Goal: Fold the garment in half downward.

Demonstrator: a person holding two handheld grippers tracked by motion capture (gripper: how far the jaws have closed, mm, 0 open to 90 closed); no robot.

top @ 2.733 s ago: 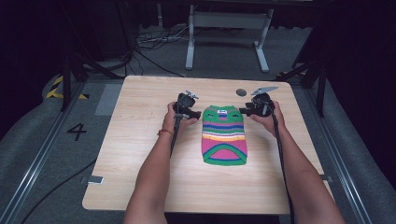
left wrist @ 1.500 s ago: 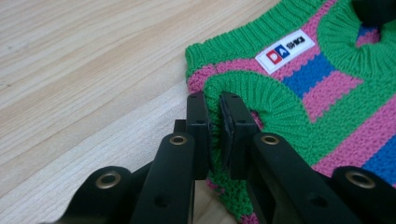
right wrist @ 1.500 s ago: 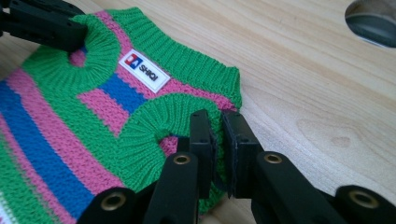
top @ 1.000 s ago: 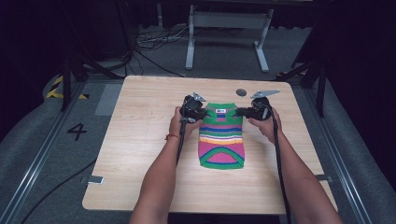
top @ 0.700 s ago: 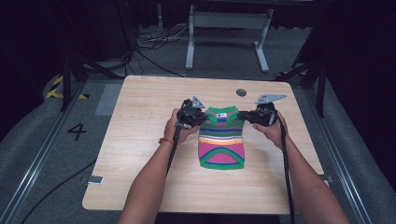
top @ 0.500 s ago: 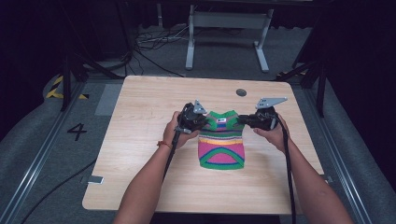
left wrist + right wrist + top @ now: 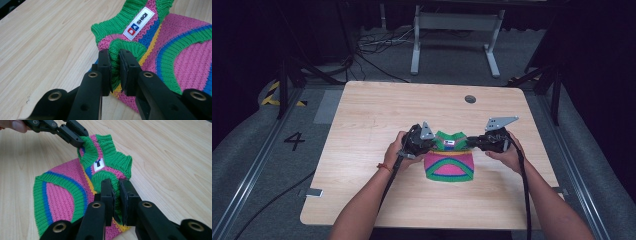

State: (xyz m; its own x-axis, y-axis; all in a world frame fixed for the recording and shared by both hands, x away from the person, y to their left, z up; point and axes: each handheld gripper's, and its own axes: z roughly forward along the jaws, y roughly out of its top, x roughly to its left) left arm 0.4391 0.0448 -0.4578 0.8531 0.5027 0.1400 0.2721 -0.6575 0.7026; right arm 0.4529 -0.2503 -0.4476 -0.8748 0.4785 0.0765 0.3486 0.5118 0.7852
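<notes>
Both forearms are reaching in level, left gripper [image 7: 428,143] and right gripper [image 7: 476,143] each pinching the striped sweater [image 7: 449,167] by a shoulder, collar pointing away, hem trailing toward the person.

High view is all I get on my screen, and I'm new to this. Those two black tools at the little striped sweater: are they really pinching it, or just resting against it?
Observer: Really pinching. The left gripper has a green ribbed edge of the sweater squeezed between its jaws.
Operator: And the other one?
Observer: The right gripper is shut on green ribbing too, on the opposite side of the neck.
Operator: There's a white speck near the collar. What is it?
Observer: A sewn-in label, white, reading SHIQI beside a red and blue logo.
Operator: Is the sweater flat?
Observer: No, the collar end is lifted and bunched; the body lies on the table.
</notes>
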